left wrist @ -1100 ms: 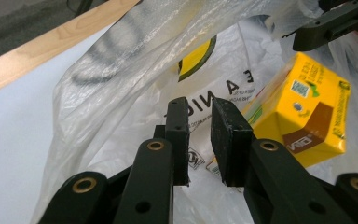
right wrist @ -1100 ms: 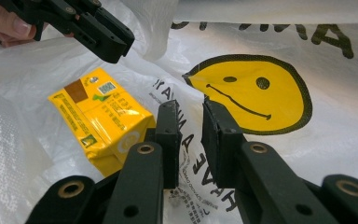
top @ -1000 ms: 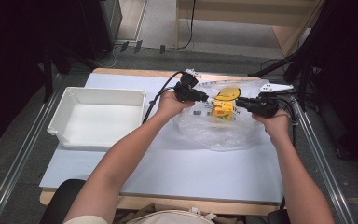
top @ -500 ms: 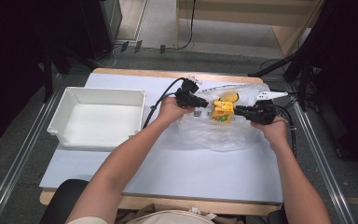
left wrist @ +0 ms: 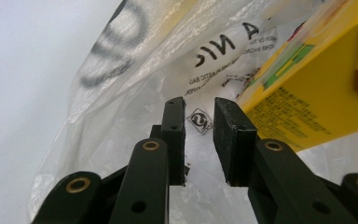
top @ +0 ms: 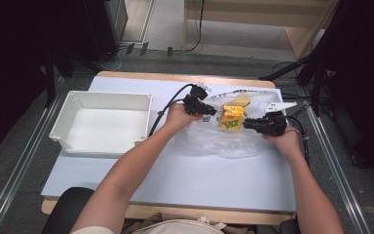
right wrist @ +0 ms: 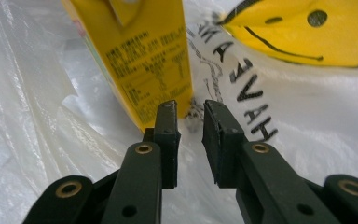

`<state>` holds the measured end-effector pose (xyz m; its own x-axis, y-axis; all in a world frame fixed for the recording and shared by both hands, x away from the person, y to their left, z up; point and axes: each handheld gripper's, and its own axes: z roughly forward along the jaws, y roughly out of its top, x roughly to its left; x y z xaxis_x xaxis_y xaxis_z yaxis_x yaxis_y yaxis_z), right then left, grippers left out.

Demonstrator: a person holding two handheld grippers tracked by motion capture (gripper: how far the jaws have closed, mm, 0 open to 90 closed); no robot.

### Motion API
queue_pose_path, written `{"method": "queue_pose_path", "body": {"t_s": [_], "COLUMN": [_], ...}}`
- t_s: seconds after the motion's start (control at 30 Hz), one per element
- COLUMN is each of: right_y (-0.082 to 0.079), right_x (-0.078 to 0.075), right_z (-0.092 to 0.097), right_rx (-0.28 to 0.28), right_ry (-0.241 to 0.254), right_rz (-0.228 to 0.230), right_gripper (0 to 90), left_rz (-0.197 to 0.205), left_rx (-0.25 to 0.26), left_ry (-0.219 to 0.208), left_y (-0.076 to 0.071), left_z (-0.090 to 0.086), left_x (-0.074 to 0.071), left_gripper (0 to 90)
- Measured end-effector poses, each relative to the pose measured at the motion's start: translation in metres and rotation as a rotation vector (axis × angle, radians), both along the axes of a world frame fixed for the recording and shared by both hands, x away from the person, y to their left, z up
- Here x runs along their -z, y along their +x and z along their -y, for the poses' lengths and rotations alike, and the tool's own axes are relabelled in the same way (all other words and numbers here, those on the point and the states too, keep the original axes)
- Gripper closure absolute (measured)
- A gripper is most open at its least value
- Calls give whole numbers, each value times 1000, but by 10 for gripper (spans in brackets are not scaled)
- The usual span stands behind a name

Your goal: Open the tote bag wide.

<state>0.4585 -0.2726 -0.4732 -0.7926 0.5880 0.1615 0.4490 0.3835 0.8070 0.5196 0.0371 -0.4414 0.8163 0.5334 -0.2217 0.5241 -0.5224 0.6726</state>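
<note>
The left gripper [left wrist: 199,122] is holding its fingers [left wrist: 173,135] narrowly parted, and thin film of the clear plastic bag [left wrist: 121,70] is lying in the gap; whether the pads are pinching that film cannot be told. The right gripper [right wrist: 189,123] is showing the same narrow gap, with crumpled bag film [right wrist: 37,116] ahead of the tips, and a pinch cannot be confirmed there either.

The yellow drink carton [top: 233,117] is standing upright inside the bag [top: 233,141], between the two grippers. In the left gripper view the carton [left wrist: 317,98] is lying just right of the fingers and slightly ahead. In the right gripper view the carton [right wrist: 140,60] is lying ahead and left of the tips, with its long axis running up the frame.

In the high view the left gripper [top: 205,111] and the right gripper [top: 251,125] are flanking the carton from opposite sides, both close to it, and the right one appears nearer. The bag is resting on the bench [top: 175,180], well apart from the white tray [top: 102,127] at the left
</note>
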Motion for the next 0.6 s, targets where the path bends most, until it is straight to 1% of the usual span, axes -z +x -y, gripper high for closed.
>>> {"method": "queue_pose_path", "body": {"t_s": [0.03, 0.1, 0.23, 0.3, 0.33, 0.37, 0.43, 0.53, 0.6], "right_y": [-1, -2, -4, -5, -6, -6, -7, -8, -8], "right_x": [2, 5, 11, 13, 14, 14, 14, 15, 16], "right_z": [1, 2, 4, 6, 6, 7, 9, 11, 14], "right_rx": [5, 15, 28, 38, 42, 52, 62, 94, 125], "right_ry": [2, 4, 5, 8, 6, 0, 3, -31, -37], "right_rz": [-2, -8, -8, -13, -12, -17, -17, -35, -46], "right_gripper": [770, 770, 766, 761, 761, 761, 761, 763, 775], "left_rz": [4, -2, -13, -17, -15, -12, 1, 3, 7], "left_rx": [-4, -21, -46, -54, -58, -64, -74, -100, -115], "left_ry": [6, -2, 10, 25, 44, 48, 53, 52, 44], "left_y": [0, 1, 3, 5, 6, 6, 7, 8, 8], "left_z": [-1, -3, -7, -9, -10, -11, -13, -16, -18], "left_x": [1, 6, 15, 19, 20, 21, 23, 25, 25], "left_gripper": [747, 748, 750, 749, 749, 749, 750, 754, 755]}}
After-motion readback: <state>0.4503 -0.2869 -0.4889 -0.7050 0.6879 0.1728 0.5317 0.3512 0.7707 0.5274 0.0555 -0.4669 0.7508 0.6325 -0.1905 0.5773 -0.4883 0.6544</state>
